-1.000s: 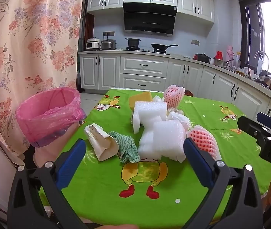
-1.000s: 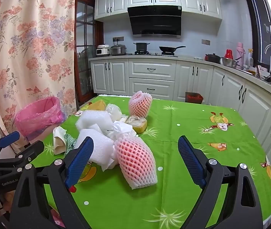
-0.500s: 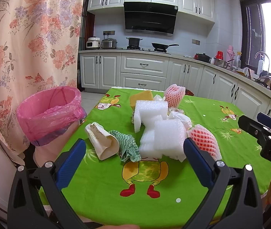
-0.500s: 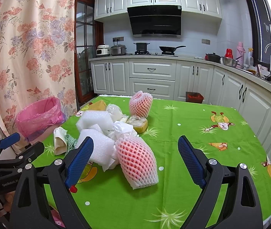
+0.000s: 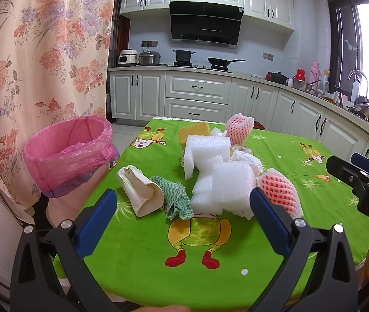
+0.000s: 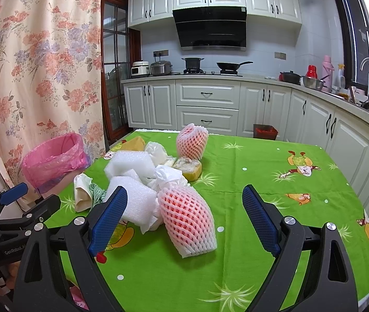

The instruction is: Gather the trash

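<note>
While trash (image 5: 218, 182) lies ahead — both tongs (image 5: 184, 218) gape.

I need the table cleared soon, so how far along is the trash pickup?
Nothing looks done: the foam blocks, paper cup, green rag and both foam fruit nets lie on the table. Left gripper and right gripper are open, holding nothing. Everything has yet to go into the pink-lined bin.

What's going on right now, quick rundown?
Left gripper and right gripper open, holding nothing. Trash pile untouched on green table; pink-lined bin empty-looking. Nothing blocking.
</note>
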Motion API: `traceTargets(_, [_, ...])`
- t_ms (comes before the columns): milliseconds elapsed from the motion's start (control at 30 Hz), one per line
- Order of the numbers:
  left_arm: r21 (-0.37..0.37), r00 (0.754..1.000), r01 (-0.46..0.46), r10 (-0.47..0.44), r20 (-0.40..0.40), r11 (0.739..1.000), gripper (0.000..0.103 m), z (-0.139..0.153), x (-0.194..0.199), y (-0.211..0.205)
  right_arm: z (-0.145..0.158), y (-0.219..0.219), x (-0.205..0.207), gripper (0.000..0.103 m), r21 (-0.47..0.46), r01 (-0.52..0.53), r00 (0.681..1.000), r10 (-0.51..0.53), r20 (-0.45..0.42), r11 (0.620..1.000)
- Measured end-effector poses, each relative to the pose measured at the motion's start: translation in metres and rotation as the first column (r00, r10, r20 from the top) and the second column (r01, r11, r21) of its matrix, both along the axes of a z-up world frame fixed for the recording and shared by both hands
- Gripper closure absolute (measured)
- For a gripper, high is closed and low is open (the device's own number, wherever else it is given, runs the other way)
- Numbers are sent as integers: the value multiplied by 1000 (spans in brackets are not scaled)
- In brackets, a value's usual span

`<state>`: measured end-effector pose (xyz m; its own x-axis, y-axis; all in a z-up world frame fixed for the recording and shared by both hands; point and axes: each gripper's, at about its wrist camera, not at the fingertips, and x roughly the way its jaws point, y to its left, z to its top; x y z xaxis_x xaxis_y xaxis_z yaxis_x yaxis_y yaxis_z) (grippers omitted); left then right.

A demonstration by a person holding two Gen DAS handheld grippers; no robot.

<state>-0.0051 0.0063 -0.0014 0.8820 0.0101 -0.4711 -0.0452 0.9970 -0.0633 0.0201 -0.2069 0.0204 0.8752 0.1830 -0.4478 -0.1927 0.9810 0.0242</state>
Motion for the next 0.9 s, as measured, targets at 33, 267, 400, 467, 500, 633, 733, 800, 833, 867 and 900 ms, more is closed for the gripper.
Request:
traceTargets(33, [0,1000,0,0,0,1000,4,0,0,0,0,0,0,19,1,0,1000,0,0,1000])
traceTargets(267, [2,1000,0,0,5,1000,4,0,0,2,0,0,0,19,2,-1,1000,1,-1,1000])
traceTargets(400, [1,1000,-2,2,6,1000,4,0,1,3,0,0,0,19,0,1,1000,-1,0,1000])
traceTargets(467, [2,1000,-3,3,6,1000,4,4,0,3,0,0,0,19,-1,2,1000,-2,-1,1000])
traceTargets(500, [4,1000,-3,3,6,1000,4,4,0,3,0,0,0,19,-1,2,1000,-2,-1,1000])
traceTargets(633, [3,1000,-1,1,13,1000,4,7,-2,3,-2,0,0,19,-12,2,1000,-2,-4,1000])
traceTargets(733, [9,1000,1,-1,24,1000,4,9,-3,2,-7,-1,1,19,-21,0,1000,0,-7,1000])
traceTargets(800, [12,1000,4,-4,27,1000,4,10,-4,2,-8,-1,1,19,-27,0,1000,0,-9,1000])
traceTargets(833, [13,1000,4,-4,28,1000,4,11,-3,2,-10,0,1,19,-30,0,1000,0,-10,1000])
traceTargets(867, [15,1000,4,-5,30,1000,4,11,-5,1,-11,1,1,19,-32,-1,1000,0,-11,999])
traceTargets(900, [15,1000,4,-4,31,1000,4,11,-5,1,-12,1,1,19,-34,-2,1000,2,-12,999])
